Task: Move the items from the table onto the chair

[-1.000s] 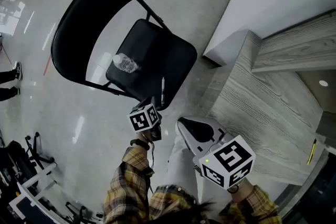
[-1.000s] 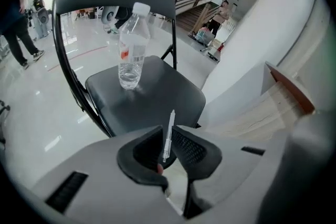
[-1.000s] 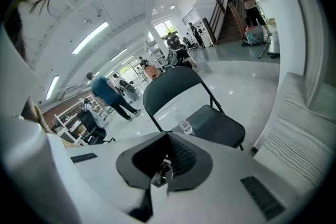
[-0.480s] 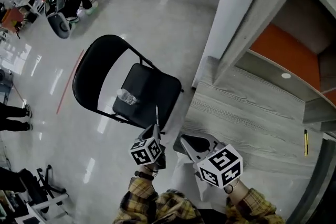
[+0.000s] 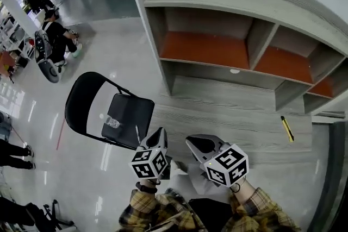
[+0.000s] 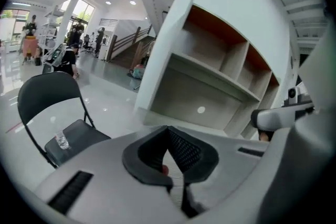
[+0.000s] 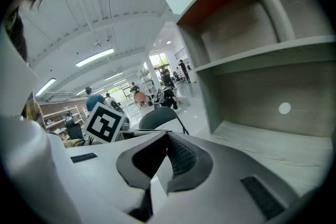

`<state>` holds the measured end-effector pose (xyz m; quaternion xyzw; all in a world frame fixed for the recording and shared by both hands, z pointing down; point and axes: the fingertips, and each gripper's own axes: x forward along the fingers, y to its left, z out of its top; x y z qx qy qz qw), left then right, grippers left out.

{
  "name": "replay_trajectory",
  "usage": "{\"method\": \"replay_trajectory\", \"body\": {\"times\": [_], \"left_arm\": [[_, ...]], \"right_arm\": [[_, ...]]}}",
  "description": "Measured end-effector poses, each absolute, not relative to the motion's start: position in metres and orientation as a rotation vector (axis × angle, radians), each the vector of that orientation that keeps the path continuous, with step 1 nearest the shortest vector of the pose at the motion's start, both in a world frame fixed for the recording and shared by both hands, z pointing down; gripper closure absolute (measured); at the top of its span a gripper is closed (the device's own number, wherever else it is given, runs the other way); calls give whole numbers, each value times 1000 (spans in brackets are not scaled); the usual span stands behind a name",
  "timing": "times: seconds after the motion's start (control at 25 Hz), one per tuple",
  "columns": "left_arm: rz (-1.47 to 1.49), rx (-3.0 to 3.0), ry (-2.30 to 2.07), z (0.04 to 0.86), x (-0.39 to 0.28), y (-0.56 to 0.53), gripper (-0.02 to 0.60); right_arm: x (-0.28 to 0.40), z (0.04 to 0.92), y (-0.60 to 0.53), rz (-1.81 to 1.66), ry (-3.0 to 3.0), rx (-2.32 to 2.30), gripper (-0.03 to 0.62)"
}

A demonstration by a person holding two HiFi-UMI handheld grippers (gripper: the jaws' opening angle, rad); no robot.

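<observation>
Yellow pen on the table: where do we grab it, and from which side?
Mid-shaft, from straight above, jaws across the narrow width. The yellow pen lies flat on the table, slanted, with nothing beside it, so a side approach would likely hit the tabletop. The right gripper is on that side; it is shut, so open it first.

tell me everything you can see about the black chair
The chair is a black folding chair with a thin tube frame, a broad rounded backrest and a flat, squarish seat, all dark and matte. It stands unfolded and upright on the glossy floor, close beside the left end of the grey wood-grain table; whether they touch cannot be told. On its seat rest a clear plastic bottle and a thin pen-like item, the latter near the edge closest to the person.
</observation>
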<state>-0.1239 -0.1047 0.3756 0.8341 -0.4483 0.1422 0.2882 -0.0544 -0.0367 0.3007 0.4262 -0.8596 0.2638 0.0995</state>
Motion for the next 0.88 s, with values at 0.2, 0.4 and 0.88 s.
{"method": "replay_trajectory", "body": {"times": [0.2, 0.4, 0.88], "left_arm": [[364, 2376, -1034, 328, -14, -52, 577], [353, 2490, -881, 297, 78, 0, 577], [391, 2641, -619, 268, 169, 77, 578]], "right_arm": [[47, 268, 10, 706, -2522, 1437, 577], [139, 255, 56, 679, -2477, 1619, 577], [231, 254, 129, 699, -2381, 1944, 577]]}}
